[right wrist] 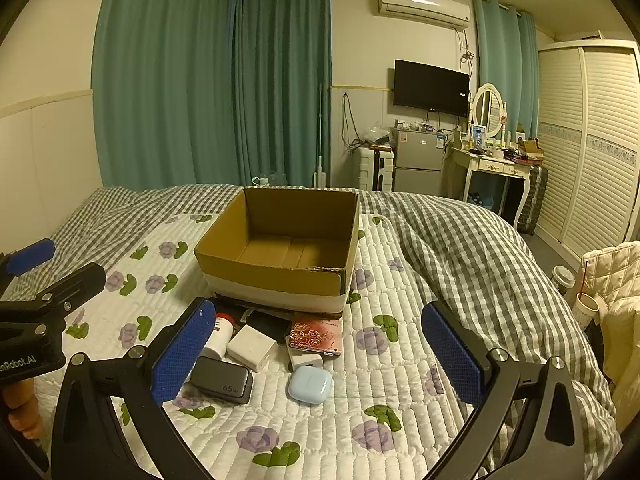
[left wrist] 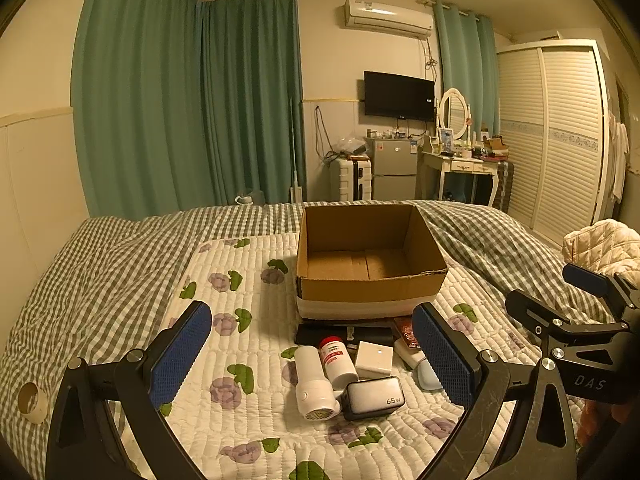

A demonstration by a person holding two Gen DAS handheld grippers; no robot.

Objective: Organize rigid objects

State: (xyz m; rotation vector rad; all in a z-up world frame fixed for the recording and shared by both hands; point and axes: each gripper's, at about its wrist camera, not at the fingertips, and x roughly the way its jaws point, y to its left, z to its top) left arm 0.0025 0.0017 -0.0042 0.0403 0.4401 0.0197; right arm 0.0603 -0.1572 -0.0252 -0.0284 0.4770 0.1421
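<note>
An open, empty cardboard box (left wrist: 370, 264) (right wrist: 280, 252) sits on the quilted floral mat. In front of it lies a cluster of small items: a white cylinder device (left wrist: 314, 384), a red-capped white bottle (left wrist: 338, 358) (right wrist: 220, 334), a white square adapter (left wrist: 374, 359) (right wrist: 251, 347), a dark 65W charger (left wrist: 374, 398) (right wrist: 222, 385), a pale blue earbud case (right wrist: 310, 384) (left wrist: 428, 376), a red patterned card box (right wrist: 318, 336) and a flat black item (left wrist: 344, 334). My left gripper (left wrist: 312, 356) is open above the cluster. My right gripper (right wrist: 318, 360) is open above it too. Both are empty.
The mat (right wrist: 400, 360) lies on a grey checked duvet (right wrist: 460, 240). A tape roll (left wrist: 32, 402) lies at the left. Paper cups (right wrist: 586, 308) and a cream quilted blanket (right wrist: 616, 272) stand at the bed's right side. Curtains, fridge and dresser are far behind.
</note>
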